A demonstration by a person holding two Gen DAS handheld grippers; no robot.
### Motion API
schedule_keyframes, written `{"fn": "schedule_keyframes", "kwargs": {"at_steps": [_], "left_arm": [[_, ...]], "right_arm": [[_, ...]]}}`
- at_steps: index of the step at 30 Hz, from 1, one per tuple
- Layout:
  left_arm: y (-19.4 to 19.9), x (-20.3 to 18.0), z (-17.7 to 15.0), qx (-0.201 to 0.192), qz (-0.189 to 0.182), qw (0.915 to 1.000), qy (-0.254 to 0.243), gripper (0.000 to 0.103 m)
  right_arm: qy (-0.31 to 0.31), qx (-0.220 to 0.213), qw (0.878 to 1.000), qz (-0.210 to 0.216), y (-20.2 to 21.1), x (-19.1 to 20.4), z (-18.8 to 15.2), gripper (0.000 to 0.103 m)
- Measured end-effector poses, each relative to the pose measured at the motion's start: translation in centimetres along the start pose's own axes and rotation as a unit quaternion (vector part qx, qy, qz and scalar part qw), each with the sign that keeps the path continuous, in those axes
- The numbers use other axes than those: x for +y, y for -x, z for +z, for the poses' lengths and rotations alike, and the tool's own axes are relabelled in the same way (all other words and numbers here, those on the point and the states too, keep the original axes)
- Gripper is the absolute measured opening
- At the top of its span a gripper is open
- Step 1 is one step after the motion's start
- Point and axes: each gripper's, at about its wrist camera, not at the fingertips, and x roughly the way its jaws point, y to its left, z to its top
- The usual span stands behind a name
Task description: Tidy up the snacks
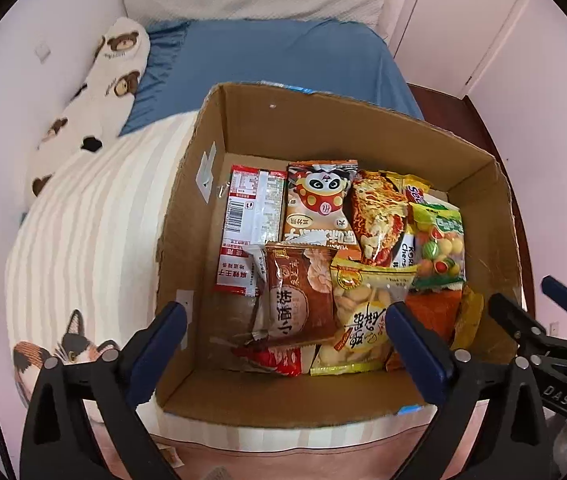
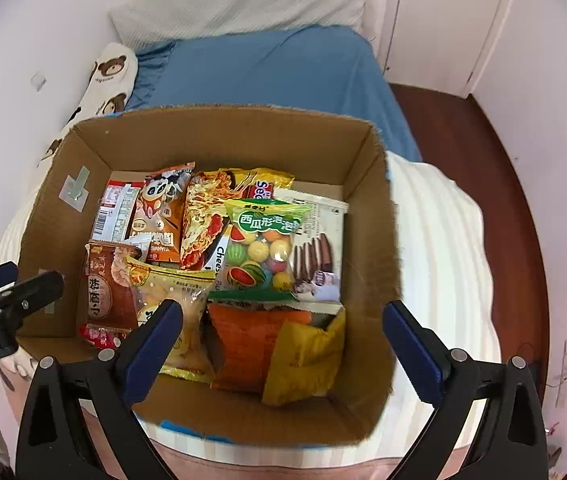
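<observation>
cardboard box (image 1: 323, 128) of snack packets (image 1: 299, 292), left gripper (image 1: 283, 344) and right gripper (image 2: 283, 340) wide open, seemingly empty

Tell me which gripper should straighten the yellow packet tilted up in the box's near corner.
Right. The right gripper hangs open almost directly above the yellow packet in the cardboard box. The left gripper, also open, sits over the brown pastry packet on the opposite side.

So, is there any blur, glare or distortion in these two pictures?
Left wrist view: fisheye bends the cardboard box edges, dark corners, glare on the red-and-white packet, the other gripper at right slightly blurred. Right wrist view: same bending, the box's right wall smeared, snacks sharp, soft even light.
</observation>
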Motion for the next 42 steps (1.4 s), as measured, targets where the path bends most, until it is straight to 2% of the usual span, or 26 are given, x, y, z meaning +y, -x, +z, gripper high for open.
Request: {"fn": "schedule_keyframes", "kwargs": {"at_steps": [10, 18, 24, 31, 42], "left_arm": [[5.9, -1.9, -3.2, -0.062, -0.013, 0.9979, -0.016, 0.102], [10.9, -3.5, -6.3, -0.104, -0.017, 0.9938, -0.034, 0.102], [13.7, -3.9, -7.9, -0.127, -0.018, 0.9909, -0.039, 0.102], [15.2, -3.7, -9.7, -0.139, -0.02, 0.9895, -0.032, 0.102], [14.9, -2.8, -10.5, -0.14, -0.003, 0.99, -0.014, 0.102]], "right_arm": [[-0.011, -0.06, 0.998, -0.007, 6.8, -0.8, -3.0, 0.102], [-0.027, -0.082, 0.996, 0.015, 11.4, -1.7, -6.1, 0.102], [-0.022, -0.114, 0.993, 0.022, 15.6, -1.6, -8.1, 0.102], [-0.025, -0.143, 0.989, 0.024, 18.9, -1.6, -9.8, 0.102], [-0.031, -0.134, 0.99, 0.024, 18.3, -2.1, -10.9, 0.103]]}}
